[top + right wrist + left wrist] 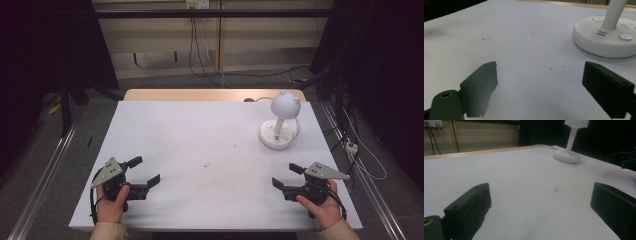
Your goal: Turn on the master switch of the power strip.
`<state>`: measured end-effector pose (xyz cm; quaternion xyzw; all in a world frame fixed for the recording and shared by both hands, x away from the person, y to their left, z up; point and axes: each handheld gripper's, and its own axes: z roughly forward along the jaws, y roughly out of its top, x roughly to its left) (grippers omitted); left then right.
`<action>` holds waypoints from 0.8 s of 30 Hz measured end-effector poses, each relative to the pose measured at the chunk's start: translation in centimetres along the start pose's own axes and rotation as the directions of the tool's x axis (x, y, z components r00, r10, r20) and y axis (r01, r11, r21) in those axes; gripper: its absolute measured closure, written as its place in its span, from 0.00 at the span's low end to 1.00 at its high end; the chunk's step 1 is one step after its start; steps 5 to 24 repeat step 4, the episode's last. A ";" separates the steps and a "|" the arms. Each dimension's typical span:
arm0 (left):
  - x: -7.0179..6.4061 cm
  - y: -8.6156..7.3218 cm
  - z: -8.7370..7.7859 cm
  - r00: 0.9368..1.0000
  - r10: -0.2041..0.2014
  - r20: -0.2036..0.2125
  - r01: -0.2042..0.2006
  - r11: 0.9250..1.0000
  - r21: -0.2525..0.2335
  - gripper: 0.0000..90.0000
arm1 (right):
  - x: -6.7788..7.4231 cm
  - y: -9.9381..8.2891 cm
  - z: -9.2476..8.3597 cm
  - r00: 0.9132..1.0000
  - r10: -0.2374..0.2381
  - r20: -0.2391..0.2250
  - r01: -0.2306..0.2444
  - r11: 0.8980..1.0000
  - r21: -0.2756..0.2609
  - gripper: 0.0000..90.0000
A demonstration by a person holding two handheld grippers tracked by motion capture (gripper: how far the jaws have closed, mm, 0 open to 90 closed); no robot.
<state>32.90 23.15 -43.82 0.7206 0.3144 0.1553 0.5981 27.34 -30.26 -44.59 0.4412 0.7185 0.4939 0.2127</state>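
Work looks barely begun: the white desk lamp [280,122], with its round socket base and lit blue button, stands untouched at the far right of the white table [200,135]. The left gripper [148,173] and right gripper [283,175] rest near the front corners, jaws spread wide, holding nothing. Reaching and handling the lamp remain. Nothing lies between the right gripper and it; its cord [260,99] trails off the far edge.

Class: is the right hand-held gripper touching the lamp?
Apart. In the high view, bare table lies between the right hand-held gripper and the lamp; the right gripper view shows open jaws short of its base.
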 end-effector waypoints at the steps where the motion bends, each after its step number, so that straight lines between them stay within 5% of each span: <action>1: 0.0 0.0 0.0 1.000 0.003 -0.001 -0.003 1.000 0.001 0.03 | 0.0 0.0 0.0 1.000 -0.002 0.002 0.002 1.000 0.003 0.13; 24: -0.1 0.0 0.1 1.000 -0.001 -0.001 0.001 1.000 0.003 0.03 | 0.0 -0.1 0.0 1.000 -0.004 0.007 0.004 1.000 0.004 0.13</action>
